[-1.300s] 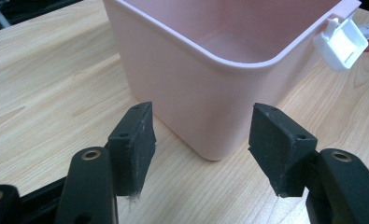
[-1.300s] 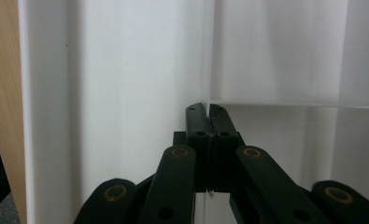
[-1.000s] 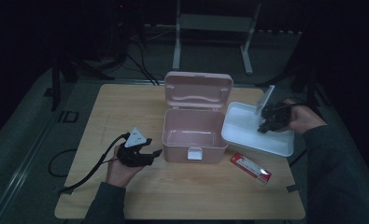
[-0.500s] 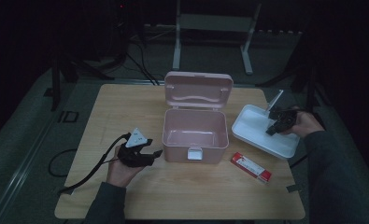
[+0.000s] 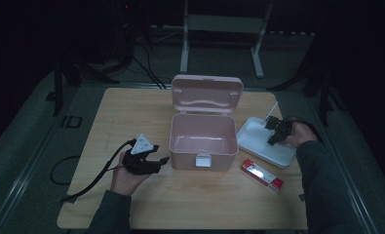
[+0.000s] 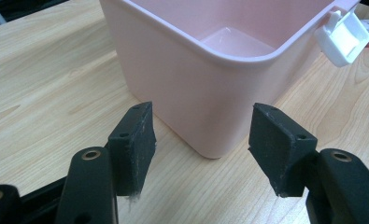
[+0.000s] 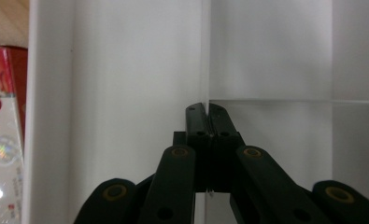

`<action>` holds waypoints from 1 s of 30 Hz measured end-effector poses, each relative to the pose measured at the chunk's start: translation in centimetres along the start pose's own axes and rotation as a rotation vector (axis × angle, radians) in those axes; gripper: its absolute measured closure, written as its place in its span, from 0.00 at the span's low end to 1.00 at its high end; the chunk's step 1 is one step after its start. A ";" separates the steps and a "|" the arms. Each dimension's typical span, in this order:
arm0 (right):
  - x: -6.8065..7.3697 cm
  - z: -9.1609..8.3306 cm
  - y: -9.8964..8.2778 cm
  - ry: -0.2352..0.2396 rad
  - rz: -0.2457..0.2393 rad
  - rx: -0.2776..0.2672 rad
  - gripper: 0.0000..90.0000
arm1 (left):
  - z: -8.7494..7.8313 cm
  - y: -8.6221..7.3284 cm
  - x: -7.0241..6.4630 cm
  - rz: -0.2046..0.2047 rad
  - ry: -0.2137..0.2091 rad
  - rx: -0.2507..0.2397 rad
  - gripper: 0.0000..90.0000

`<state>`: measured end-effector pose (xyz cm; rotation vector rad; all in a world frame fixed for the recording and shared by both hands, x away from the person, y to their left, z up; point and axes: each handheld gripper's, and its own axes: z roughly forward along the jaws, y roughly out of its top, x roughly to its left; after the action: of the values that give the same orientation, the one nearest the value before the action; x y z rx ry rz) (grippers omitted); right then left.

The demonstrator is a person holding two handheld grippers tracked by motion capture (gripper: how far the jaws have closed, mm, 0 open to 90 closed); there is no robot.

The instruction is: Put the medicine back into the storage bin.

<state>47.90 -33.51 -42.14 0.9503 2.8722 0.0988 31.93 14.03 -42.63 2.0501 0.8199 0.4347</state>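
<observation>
White tray (image 5: 263, 144), clamped by its thin divider in the closed right gripper (image 5: 274, 130), now rests on the table right of the open pink box (image 5: 203, 141) after coming down, while the left gripper (image 5: 153, 163) waits half-open beside it.

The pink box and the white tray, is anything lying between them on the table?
No. In the high view, only bare table shows between the pink box and the white tray. The red packet lies nearer the person, not between.
</observation>
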 end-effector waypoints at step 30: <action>5.7 -2.3 -2.2 0.015 0.016 -0.061 0.68 | 0.0 -0.1 -0.1 0.005 0.002 0.000 0.45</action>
<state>41.81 -31.92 -40.57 0.9653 2.8577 0.1940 31.79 14.01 -42.66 2.0525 0.8155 0.4394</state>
